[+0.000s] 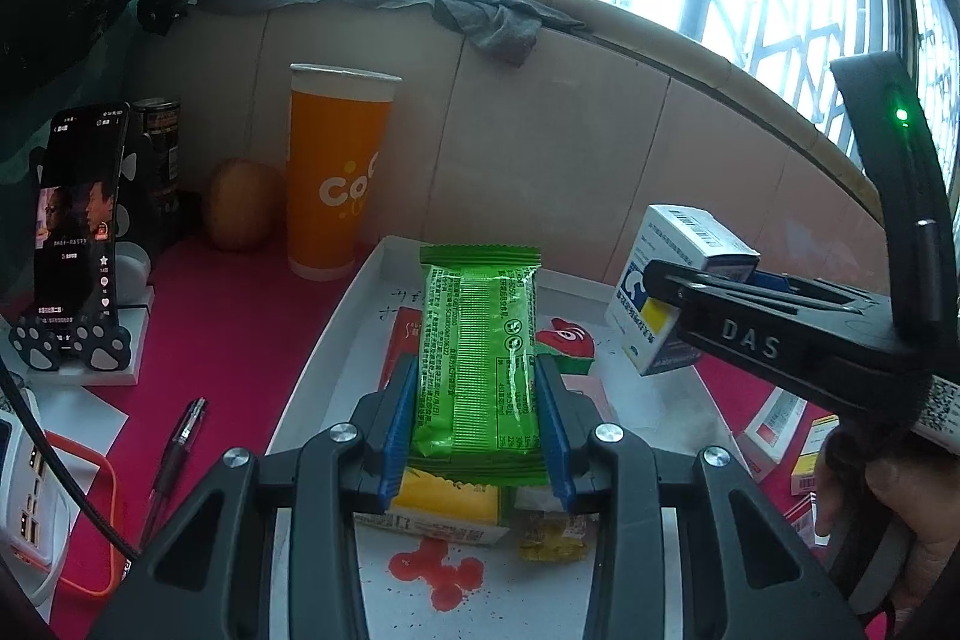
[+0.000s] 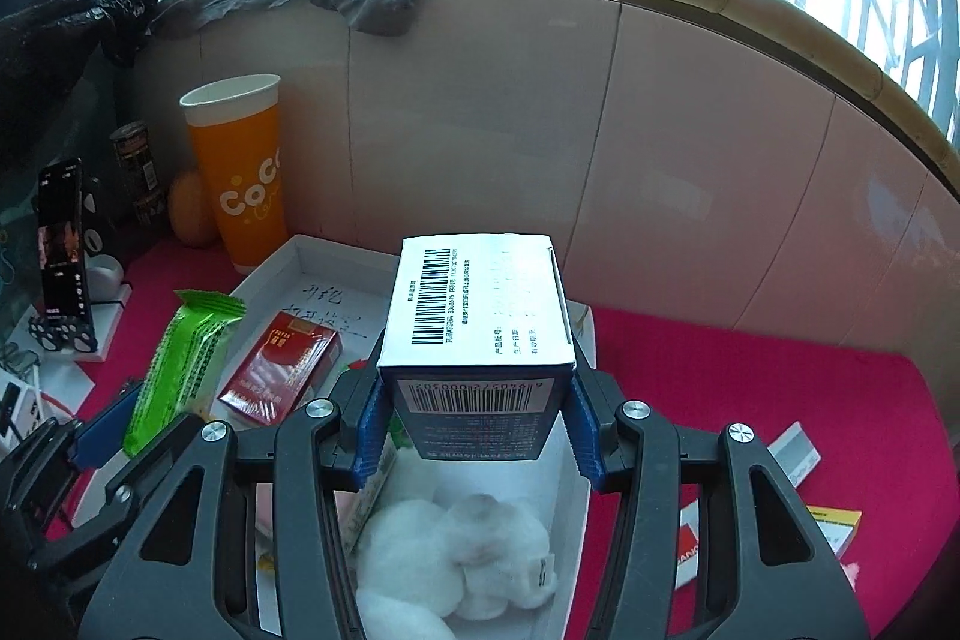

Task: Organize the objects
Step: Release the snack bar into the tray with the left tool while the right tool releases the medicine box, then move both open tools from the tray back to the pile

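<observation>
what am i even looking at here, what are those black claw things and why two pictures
The black claws are hand-held grippers, one in each of a person's hands; no robot is involved. Each carries a camera looking along its fingers, so you get two views of one moment.

The left view shows the left gripper clamping a green snack pack. The right view shows the right gripper clamping a white medicine box.

Both hover over a white tray on a red cloth. In the tray lie a red packet and something white and fluffy. An orange cup and a phone stand behind.
</observation>
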Tool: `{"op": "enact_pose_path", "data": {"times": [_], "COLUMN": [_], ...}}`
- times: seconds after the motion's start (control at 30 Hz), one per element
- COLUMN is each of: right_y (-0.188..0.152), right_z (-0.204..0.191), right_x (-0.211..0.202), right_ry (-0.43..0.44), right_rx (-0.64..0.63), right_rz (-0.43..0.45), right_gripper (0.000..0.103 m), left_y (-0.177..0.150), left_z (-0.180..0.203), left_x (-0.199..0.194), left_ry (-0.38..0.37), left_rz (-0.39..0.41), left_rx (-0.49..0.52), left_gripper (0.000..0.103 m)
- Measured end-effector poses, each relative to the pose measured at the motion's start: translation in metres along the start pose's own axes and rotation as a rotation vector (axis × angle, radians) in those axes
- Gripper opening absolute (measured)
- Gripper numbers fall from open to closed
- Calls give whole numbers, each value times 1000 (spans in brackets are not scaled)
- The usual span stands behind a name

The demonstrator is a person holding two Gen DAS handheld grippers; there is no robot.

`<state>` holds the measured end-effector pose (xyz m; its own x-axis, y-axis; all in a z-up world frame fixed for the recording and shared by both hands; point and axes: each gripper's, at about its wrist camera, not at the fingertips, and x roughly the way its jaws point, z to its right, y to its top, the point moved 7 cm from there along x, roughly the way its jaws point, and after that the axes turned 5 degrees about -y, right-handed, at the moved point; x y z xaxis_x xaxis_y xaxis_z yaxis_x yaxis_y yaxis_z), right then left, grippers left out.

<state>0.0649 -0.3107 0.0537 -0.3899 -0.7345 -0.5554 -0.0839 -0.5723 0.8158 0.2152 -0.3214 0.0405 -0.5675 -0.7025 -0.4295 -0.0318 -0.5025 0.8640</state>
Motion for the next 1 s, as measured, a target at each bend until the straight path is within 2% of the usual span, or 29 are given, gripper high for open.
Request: {"op": "enact_pose_path", "data": {"times": [0.03, 0.07, 0.1, 0.13, 0.17, 0.2, 0.27, 0.4, 0.5, 0.8, 1.0], "right_y": [1, 0, -1, -3, -5, -7, -9, -11, -17, -41, -60], "right_z": [-2, -5, -7, -8, -9, -9, -7, 1, 6, 44, 89], "right_x": [5, 9, 12, 12, 10, 8, -1, -17, -29, -70, -95], "right_ry": [-2, 8, 13, 6, 0, 1, 1, 30, 46, 74, 37], "right_rx": [-2, -5, -10, -16, -22, -28, -23, 10, 32, 166, 259], "right_rz": [-7, -18, -26, -25, -17, -7, 18, 34, 42, 85, 105], "right_gripper": [50, 51, 53, 61, 68, 81, 85, 91, 103, 103, 103], "left_y": [-1, -1, -2, -2, -1, -1, 0, 1, 1, 4, 4], "left_z": [-1, -2, -2, -3, -4, -5, -6, -5, -4, -4, -5], "left_x": [1, 2, 2, 1, 0, -1, -3, -5, -8, -17, -18], "left_ry": [8, 10, 10, 7, 7, 11, 25, 1, 1, -3, 4], "left_rz": [-7, -8, -6, 2, 9, 15, 39, 58, 66, 94, 101], "left_rx": [1, 1, -2, -10, -20, -22, -26, -38, -30, -39, -50], "left_gripper": [39, 46, 59, 67, 87, 96, 103, 103, 103, 103, 103]}}
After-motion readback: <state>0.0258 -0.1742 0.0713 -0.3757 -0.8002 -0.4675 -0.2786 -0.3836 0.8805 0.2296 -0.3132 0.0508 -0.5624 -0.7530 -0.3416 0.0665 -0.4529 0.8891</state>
